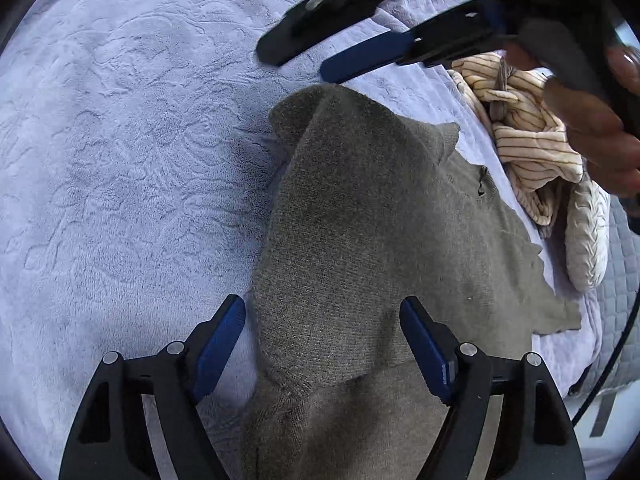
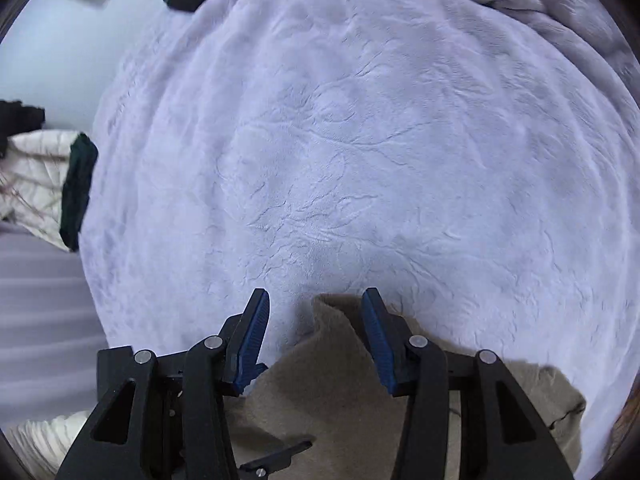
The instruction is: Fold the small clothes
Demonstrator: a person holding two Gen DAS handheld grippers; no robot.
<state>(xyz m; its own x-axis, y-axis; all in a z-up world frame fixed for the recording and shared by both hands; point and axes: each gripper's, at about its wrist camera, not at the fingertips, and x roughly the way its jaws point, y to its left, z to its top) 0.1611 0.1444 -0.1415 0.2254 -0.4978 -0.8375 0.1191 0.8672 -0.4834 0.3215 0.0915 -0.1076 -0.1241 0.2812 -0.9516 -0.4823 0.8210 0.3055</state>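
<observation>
A grey-brown knitted garment (image 1: 360, 220) lies on a lavender fleece blanket (image 1: 120, 160), with one part folded over itself into a long strip. My left gripper (image 1: 322, 312) is open and hovers over the garment's near end, one finger on each side of the folded strip. My right gripper (image 1: 300, 64) is open at the garment's far tip. In the right wrist view the right gripper (image 2: 316, 304) is open just above the garment's pointed end (image 2: 332, 360), not holding it.
A cream striped garment (image 1: 528, 128) and a pale ribbed one (image 1: 586, 236) lie heaped at the right of the blanket. A grey quilted cover (image 1: 620, 280) shows at the far right. A dark green cloth (image 2: 76, 192) and white bedding (image 2: 32, 176) lie left.
</observation>
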